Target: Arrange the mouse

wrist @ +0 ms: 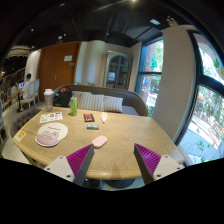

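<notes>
A pale pink mouse [100, 141] lies on the round wooden table [120, 135], just ahead of my left finger and a little toward the table's middle. My gripper [112, 162] hangs over the table's near edge, open and empty, its magenta pads [79, 159] spread wide apart. The mouse is beyond the fingers, not between them.
A grey round mat [52, 133] with a booklet [51, 117] lies at the left. A green bottle [73, 105], a red and dark small item [89, 118] and a tall cup [48, 97] stand farther back. A sofa [100, 101] and windows [150, 75] lie beyond.
</notes>
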